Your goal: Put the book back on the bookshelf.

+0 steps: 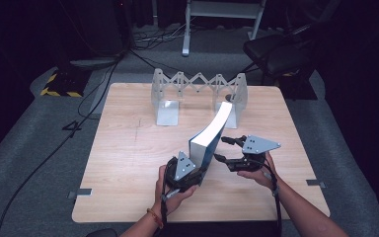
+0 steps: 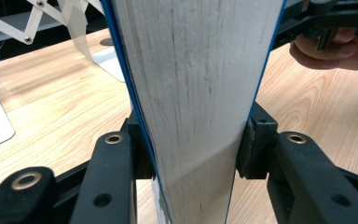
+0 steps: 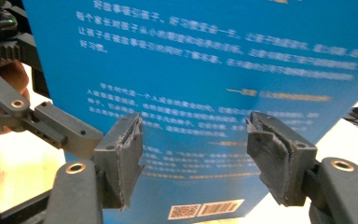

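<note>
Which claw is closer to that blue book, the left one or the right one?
Left. The left claw is clamped on the blue book at its near end, pads against both covers. The right claw sits just beside the back cover, open and facing it.

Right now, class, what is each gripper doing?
Left gripper: shut on the book, pads against both covers.
Right gripper: open, facing the book's back cover, holding nothing.

Both black tongs, the left tongs and the right tongs, wear grey three-cornered plates, brass-ringed holes and trailing black cables.
</note>
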Demonstrator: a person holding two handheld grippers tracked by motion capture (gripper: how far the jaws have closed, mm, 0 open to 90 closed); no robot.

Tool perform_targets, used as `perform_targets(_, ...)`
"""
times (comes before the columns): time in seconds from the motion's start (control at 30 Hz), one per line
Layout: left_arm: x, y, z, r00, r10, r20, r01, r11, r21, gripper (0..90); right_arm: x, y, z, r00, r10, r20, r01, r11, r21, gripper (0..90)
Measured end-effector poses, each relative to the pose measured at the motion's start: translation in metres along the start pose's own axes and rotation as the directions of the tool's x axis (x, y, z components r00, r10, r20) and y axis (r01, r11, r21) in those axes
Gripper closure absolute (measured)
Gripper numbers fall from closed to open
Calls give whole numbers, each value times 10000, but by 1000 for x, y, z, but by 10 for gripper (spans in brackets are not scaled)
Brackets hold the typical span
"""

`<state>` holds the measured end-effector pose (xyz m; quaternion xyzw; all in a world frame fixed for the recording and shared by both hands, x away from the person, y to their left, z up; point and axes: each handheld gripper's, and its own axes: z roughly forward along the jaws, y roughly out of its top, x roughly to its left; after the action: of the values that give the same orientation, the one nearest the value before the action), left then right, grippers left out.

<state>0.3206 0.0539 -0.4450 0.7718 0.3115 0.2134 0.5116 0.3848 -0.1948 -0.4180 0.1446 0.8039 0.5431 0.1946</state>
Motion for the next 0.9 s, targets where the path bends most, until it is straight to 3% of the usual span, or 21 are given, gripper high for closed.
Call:
perform_targets(0.1,6,0,-1,9994,15,339,-17,10000,52,585,-6,-3,-4,9998,168,61,-168,9999,24,354)
perform_targets(0.23,16,-2,-3,9949,-37,1005,43,10000,-53,595,-21,-18,-16,9988,221,430,-250,9975,661,337)
perform_targets(0.27,16,-2,-3,9949,-37,1005,43,10000,-53,596,-21,-18,-16,9988,221,430,-250,9975,661,337)
perform_targets(0.3,19,-3,-3,9916,-67,1294,77,9999,-71,596,-24,-21,-19,9985,281,475,-323,9952,921,330)
perform_targets(0.37,23,-4,-3,9846,-23,1747,50,9999,-152,598,-40,-37,-30,9965,389,738,-509,9844,1682,327)
perform_targets(0.43,24,-5,-2,9781,-57,2081,107,9997,-229,599,-49,-46,-37,9931,512,1056,-721,9760,2055,328)
perform_targets(0.53,25,-6,0,9701,-174,2419,256,9992,-307,597,-64,-66,-50,9888,1026,1080,-1285,9542,2701,326)
perform_targets(0.63,25,-5,4,9629,-380,2672,496,9981,-367,597,-70,-83,-62,9884,891,1227,-1259,9331,3367,326)
perform_targets(0.7,24,-4,8,9576,-443,2846,569,9977,-363,598,-73,-95,-72,9856,1121,1268,-1512,9199,3619,326)
perform_targets(0.83,18,1,19,9492,-360,3126,495,9981,-355,597,-76,-112,-84,9832,1249,1330,-1675,9067,3870,322)
perform_targets(0.9,17,2,22,9468,-288,3205,423,9985,-352,596,-78,-115,-86,9815,1457,1239,-1827,9055,3829,322)
